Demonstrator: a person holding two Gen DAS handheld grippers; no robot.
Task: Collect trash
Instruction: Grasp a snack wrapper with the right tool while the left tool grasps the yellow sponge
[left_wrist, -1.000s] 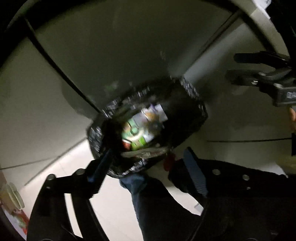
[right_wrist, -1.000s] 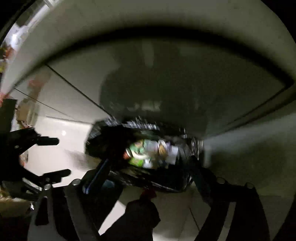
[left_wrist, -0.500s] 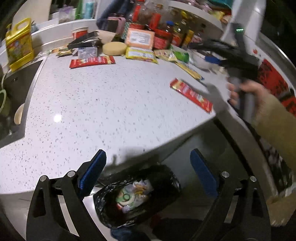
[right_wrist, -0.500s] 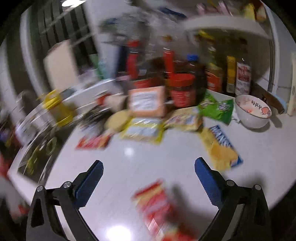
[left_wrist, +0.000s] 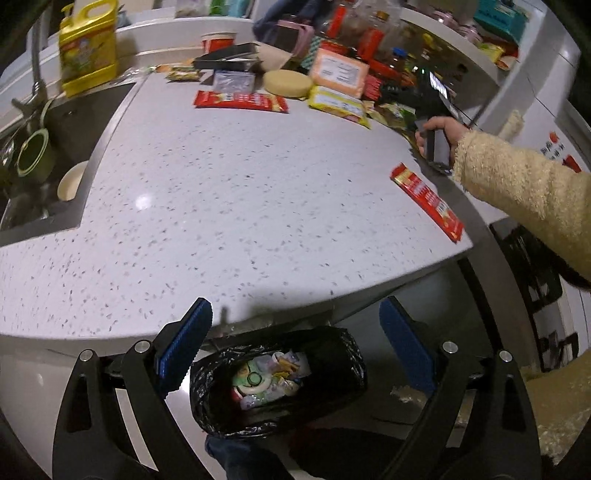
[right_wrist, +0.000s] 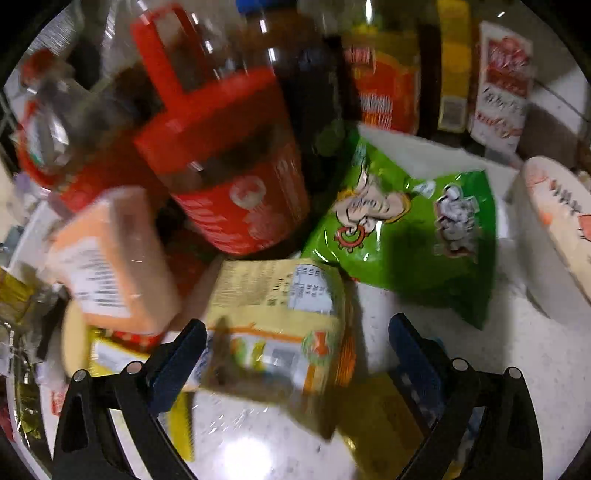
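My left gripper (left_wrist: 295, 343) hangs open above the black-lined trash bin (left_wrist: 332, 354), which stands on the floor below the counter edge and holds several wrappers. Nothing is between its fingers. A red wrapper (left_wrist: 426, 201) lies near the counter's right edge and another red wrapper (left_wrist: 240, 100) lies at the back. My right gripper (right_wrist: 295, 350) is open over a yellow snack packet (right_wrist: 280, 325) at the back of the counter, with the packet between its fingers but not pinched. A green snack bag (right_wrist: 413, 236) lies just beyond. In the left wrist view a hand in a cream sleeve (left_wrist: 517, 184) holds that gripper.
A speckled white counter (left_wrist: 221, 206) fills the left wrist view, with a sink (left_wrist: 44, 155) at left and a yellow jug (left_wrist: 86, 48) behind it. Red-capped bottles (right_wrist: 229, 155), an orange box (right_wrist: 110, 258) and a white bowl (right_wrist: 554, 236) crowd the right gripper.
Both grippers rose from the bin up to counter height. The right one then swept to the back of the counter and closed in on the snack packets. Both stand wider apart than before.
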